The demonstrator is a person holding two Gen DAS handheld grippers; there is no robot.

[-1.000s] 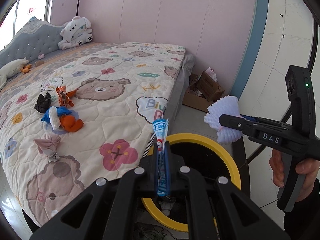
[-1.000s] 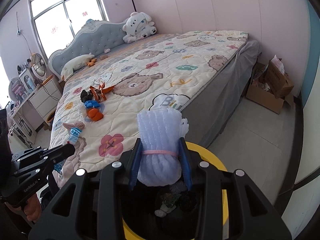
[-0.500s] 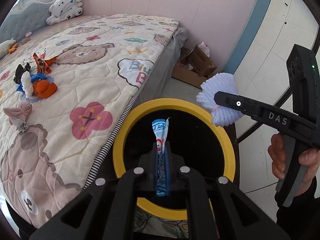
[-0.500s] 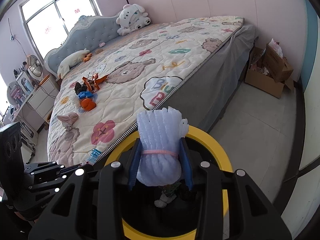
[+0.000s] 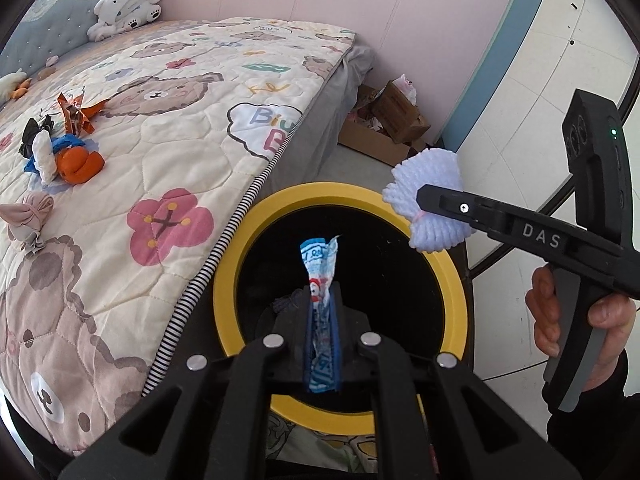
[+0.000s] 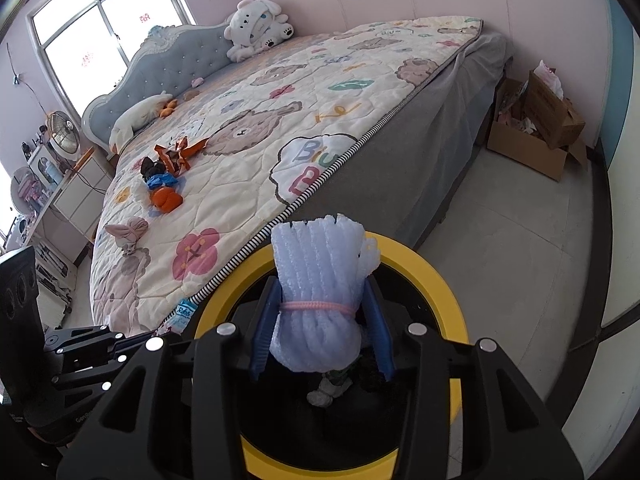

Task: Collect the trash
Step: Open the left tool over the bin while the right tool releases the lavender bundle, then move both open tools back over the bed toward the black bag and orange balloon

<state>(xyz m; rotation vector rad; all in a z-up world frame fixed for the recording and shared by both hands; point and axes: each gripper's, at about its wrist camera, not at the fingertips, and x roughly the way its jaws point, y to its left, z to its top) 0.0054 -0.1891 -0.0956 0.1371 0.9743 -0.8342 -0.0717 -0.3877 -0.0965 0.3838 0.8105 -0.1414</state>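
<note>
My left gripper (image 5: 322,336) is shut on a blue and white wrapper (image 5: 320,280) and holds it over the open mouth of the yellow-rimmed black bin (image 5: 452,276). My right gripper (image 6: 320,332) is shut on a pale foam net bundle (image 6: 320,280) tied with a pink band, above the same bin (image 6: 436,280). The right gripper (image 5: 436,200) with the bundle (image 5: 430,200) also shows in the left wrist view, above the bin's far right rim. The left gripper (image 6: 164,334) with the wrapper (image 6: 185,314) shows at the bin's left edge. Some trash lies inside the bin.
The bin stands on the floor against the bed (image 6: 280,128). On the quilt lies a pile of orange, blue and black scraps (image 5: 68,152) and a pink crumpled piece (image 5: 26,216). A cardboard box (image 6: 536,132) sits by the wall. A plush toy (image 6: 256,28) rests at the headboard.
Both grippers moved from above the bed edge to over the bin mouth, each still holding its piece. The left wrapper now hangs over the bin's black opening.
</note>
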